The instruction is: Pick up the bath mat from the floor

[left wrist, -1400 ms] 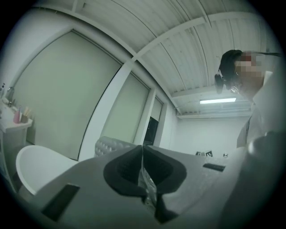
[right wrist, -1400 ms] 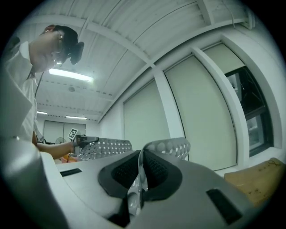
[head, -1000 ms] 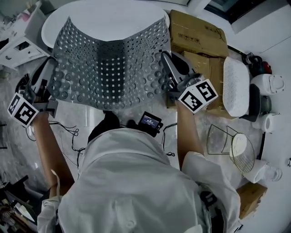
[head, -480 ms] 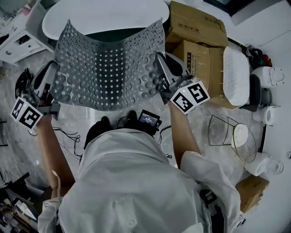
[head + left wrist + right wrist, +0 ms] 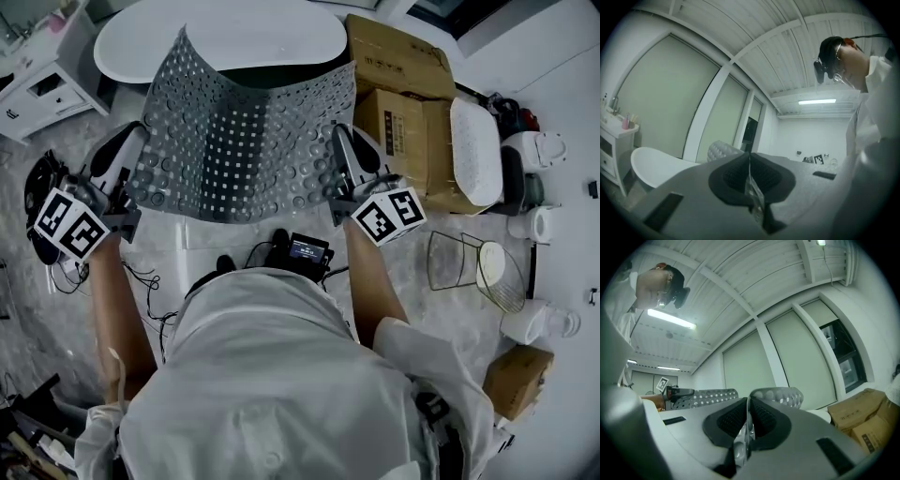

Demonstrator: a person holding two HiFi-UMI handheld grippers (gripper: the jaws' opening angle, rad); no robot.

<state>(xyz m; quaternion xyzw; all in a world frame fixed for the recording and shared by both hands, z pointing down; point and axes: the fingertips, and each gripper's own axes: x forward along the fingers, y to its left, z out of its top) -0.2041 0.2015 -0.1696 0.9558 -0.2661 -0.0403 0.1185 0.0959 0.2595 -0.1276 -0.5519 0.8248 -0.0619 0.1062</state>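
— While it hangs between the two grippers, where exactly is the bath mat (image 5: 234, 141)?

— Off the floor (image 5: 441, 234), spread like a sheet in front of the person. It's grey and covered in round bumps, with a band of small square holes down the middle. It sags in a curve, and its far left corner stands higher than the rest.

— And the left gripper (image 5: 750, 173)?

— Its jaws are pressed together on the mat's left edge. In its own view a thin strip of mat shows between the dark pads.

— The right gripper (image 5: 749, 416)?

— Same story: jaws clamped on the right edge, with the mat's bumpy surface pinched between the pads and bulging out just past them. Both grippers point up toward the ceiling.

— What lies beyond the mat?

— A white bathtub (image 5: 216, 33), its near rim partly hidden by the mat. Cardboard boxes (image 5: 403, 66) stand just right of the tub, and a white cabinet (image 5: 37, 84) stands to its left. Farther right, on the marbled floor, sits a wire basket (image 5: 469, 281).
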